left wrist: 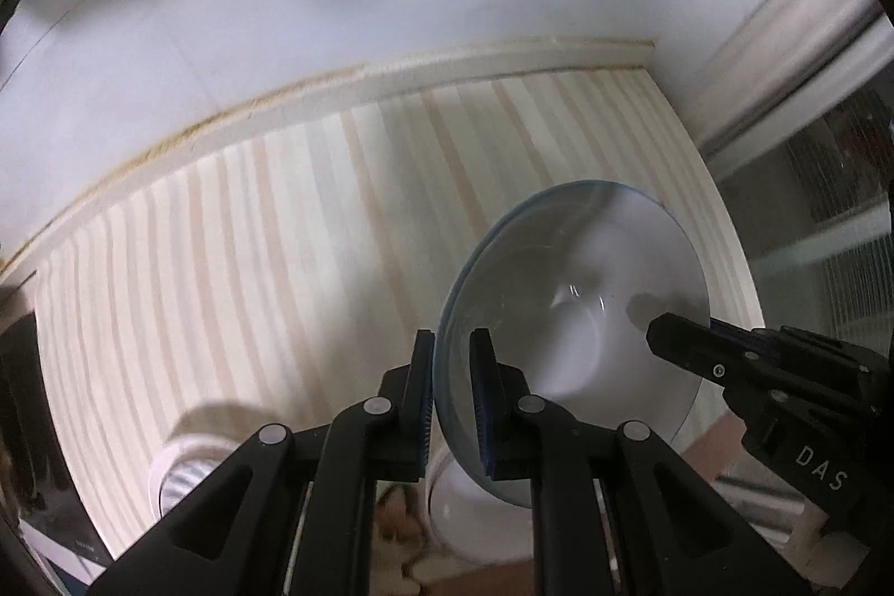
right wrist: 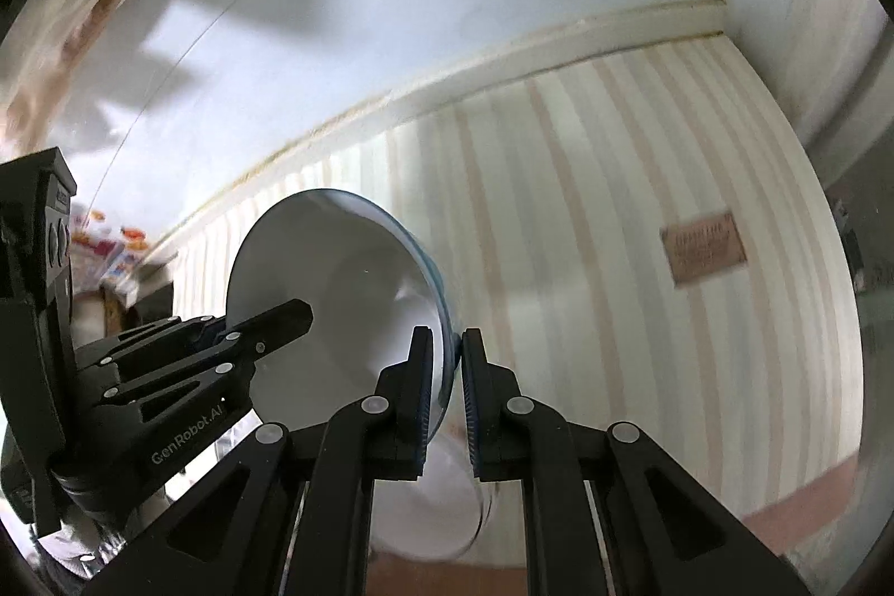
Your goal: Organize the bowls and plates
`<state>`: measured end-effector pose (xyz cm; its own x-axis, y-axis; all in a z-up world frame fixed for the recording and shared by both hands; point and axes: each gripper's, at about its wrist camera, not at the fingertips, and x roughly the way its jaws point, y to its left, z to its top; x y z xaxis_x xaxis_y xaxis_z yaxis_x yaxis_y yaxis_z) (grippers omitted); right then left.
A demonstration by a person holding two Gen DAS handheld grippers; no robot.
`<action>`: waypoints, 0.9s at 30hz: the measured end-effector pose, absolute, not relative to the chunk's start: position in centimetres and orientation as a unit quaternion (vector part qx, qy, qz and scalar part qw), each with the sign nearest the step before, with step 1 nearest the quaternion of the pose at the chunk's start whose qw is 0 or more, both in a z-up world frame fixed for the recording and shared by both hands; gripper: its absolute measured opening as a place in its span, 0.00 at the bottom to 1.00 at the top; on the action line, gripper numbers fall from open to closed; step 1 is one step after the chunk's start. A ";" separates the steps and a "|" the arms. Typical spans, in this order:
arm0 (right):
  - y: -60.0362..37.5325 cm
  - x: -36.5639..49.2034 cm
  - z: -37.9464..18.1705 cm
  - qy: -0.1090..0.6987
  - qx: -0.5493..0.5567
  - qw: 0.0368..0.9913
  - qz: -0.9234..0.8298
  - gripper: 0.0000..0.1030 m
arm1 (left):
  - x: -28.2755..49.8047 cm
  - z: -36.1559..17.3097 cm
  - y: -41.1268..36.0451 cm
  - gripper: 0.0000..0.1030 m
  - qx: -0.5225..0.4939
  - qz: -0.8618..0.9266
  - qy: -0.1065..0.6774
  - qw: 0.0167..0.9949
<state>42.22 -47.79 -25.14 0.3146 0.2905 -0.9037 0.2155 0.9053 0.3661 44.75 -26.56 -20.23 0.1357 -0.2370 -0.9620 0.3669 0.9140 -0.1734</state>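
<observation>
While two black two-finger grippers share one shallow white bowl with a pale blue rim (left wrist: pixel 581 294), the main risk, as I judge it, is a slip or a twist. Both grips sit on thin rim edge only, w/ glazed ceramic between small blue pads, so uneven pull from either hand could lever the bowl out or chip it. Frames look blurred, suggesting motion, which adds to that risk.

Left gripper (left wrist: pixel 452 400) is clamped narrow on the rim; in its view the bowl spreads from the jaws toward 1 o'clock, cavity facing the camera. Right gripper (right wrist: pixel 447 395) is likewise pinched narrow on the opposite rim; in its view the bowl extends toward 10 o'clock.

Bowl hangs tilted in the air, in front of a cream-and-tan striped wall (left wrist: pixel 279 227). More white dishes (left wrist: pixel 475 512) lie below, approx 6 o'clock, blurred.
</observation>
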 end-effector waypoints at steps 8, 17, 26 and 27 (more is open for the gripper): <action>-44.9 35.5 -25.6 0.600 0.219 0.769 0.029 0.12 | 39.7 -21.4 -24.3 0.10 0.046 -0.204 0.644 0.736; -44.0 32.7 -29.9 0.630 0.228 0.742 0.024 0.12 | 38.1 -25.1 -24.6 0.10 0.064 -0.198 0.671 0.712; -44.1 32.8 -32.3 0.650 0.227 0.725 0.013 0.12 | 37.5 -26.7 -25.4 0.10 0.093 -0.197 0.679 0.701; -44.2 32.8 -32.5 0.652 0.228 0.723 0.012 0.12 | 37.5 -26.8 -25.6 0.10 0.097 -0.197 0.678 0.702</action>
<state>32.79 -44.20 -32.46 0.1505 0.3148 -0.9371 0.2788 0.8959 0.3458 37.49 -25.55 -26.81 0.0038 -0.1455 -0.9894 0.4078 0.9036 -0.1313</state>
